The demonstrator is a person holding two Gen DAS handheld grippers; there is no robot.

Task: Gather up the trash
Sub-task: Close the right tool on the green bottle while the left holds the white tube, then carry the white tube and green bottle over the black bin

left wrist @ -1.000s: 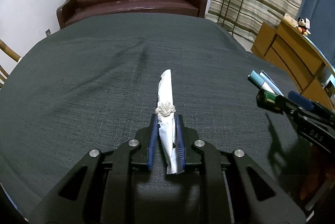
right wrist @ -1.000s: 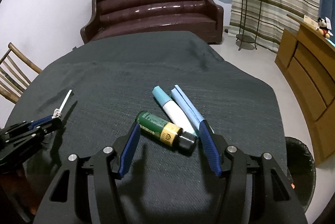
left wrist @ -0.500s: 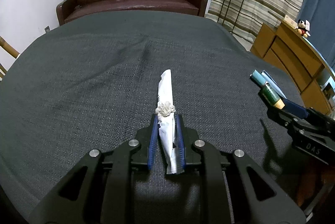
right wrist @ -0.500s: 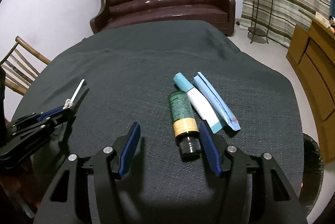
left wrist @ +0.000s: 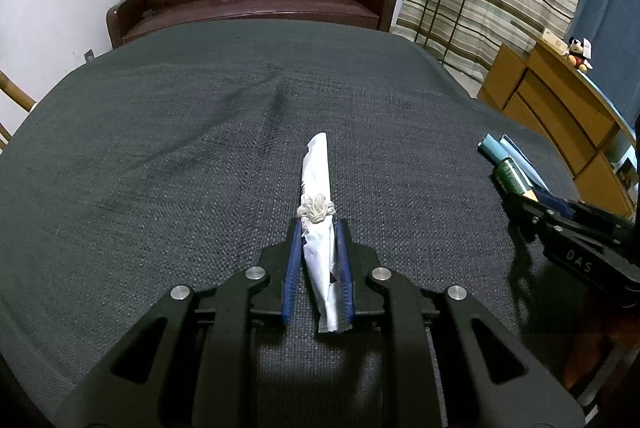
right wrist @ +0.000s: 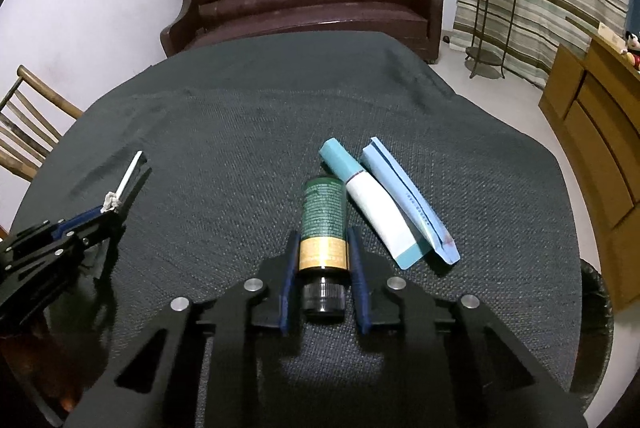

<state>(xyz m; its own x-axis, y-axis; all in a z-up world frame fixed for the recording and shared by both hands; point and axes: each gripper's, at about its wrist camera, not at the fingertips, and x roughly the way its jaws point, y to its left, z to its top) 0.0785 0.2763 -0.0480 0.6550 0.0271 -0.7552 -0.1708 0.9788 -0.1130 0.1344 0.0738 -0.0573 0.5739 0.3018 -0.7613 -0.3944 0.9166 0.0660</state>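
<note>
Two risks stand out to us, and the bigger one sits on the right, where the right gripper has just been closing around the green bottle lying on the dark table cloth. Its blue pads now press the bottle's sides near the gold label band and the black cap, so we judge the grip is low on a smooth round body, and the long green end could tip down or slide out once we lift it. The bottle also lies close beside the white tube with its teal cap, which touches the folded blue packet; we think a careless lift could drag or scatter those two toward the table edge, beyond which the rim of a dark bin shows at the lower right. The smaller risk is on the left: the left gripper is nearly closed on a rolled white paper tied with a knot of string, and the paper's far end sticks out well past the fingertips above the cloth. We judge that such thin, soft paper could bend, or slip through the pads if the hand swings fast. Both pieces of trash are in the grippers, low over the table, not yet in the bin.
</note>
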